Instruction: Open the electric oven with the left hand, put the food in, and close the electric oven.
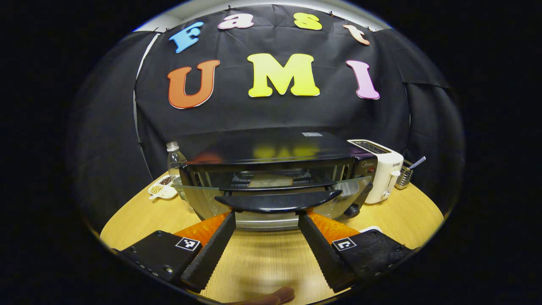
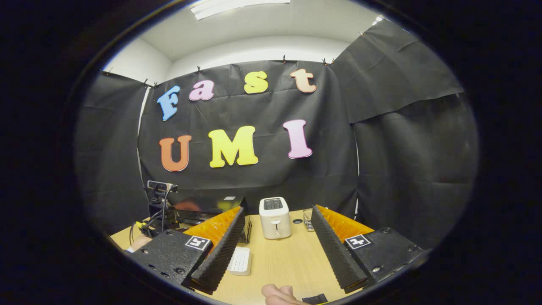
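The black electric oven (image 1: 275, 148) stands in the middle of the wooden table (image 1: 139, 216). Its glass door (image 1: 203, 199) leans partly open, and the black handle (image 1: 277, 201) runs across just beyond my fingertips. A flat tan piece of food (image 1: 271, 181) lies on the rack inside. My left gripper (image 1: 266, 216) is open, with its tips at the lower edge of the handle and nothing pressed between them. My right gripper (image 2: 278, 209) is open and empty, held back over the table. The oven (image 2: 207, 207) sits off to its left there.
Left of the oven stand a water bottle (image 1: 174, 161) and a white dish of seeds (image 1: 162, 189). A white toaster (image 1: 383, 169) and a wire holder (image 1: 404, 176) stand to its right. In the right gripper view, a white ribbed tray (image 2: 240, 260) lies on the table and a small glass (image 2: 308, 220) stands beside the toaster (image 2: 275, 218).
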`<state>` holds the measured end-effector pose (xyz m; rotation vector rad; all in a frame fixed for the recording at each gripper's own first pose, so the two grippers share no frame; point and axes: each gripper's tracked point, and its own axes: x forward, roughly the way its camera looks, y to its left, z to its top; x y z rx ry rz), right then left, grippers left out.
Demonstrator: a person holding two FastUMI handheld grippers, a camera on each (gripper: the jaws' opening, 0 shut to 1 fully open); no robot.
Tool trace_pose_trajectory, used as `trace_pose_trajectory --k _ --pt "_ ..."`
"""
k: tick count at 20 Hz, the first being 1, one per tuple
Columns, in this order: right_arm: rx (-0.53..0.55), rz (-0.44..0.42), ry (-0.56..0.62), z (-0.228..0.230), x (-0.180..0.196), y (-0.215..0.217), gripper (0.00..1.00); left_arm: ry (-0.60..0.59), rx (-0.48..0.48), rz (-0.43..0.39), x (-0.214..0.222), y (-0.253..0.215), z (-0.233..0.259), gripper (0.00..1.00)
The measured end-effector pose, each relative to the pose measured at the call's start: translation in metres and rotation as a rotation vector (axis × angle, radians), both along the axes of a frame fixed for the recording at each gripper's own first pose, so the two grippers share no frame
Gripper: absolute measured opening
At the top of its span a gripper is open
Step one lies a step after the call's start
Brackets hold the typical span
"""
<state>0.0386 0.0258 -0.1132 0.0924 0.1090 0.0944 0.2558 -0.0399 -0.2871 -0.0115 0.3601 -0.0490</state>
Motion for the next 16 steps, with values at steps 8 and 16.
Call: trace_pose_trajectory --k 8,16 --pt "0.013 0.013 -0.081 0.017 -0.032 0.0 1.0 -0.179 -0.038 0.022 -0.074 0.008 0.094 0.97" --pt "-0.004 -0.023 -0.141 0.04 -0.073 -0.012 1.0 -0.327 -0.008 0.016 -0.188 0.013 0.196 0.97"
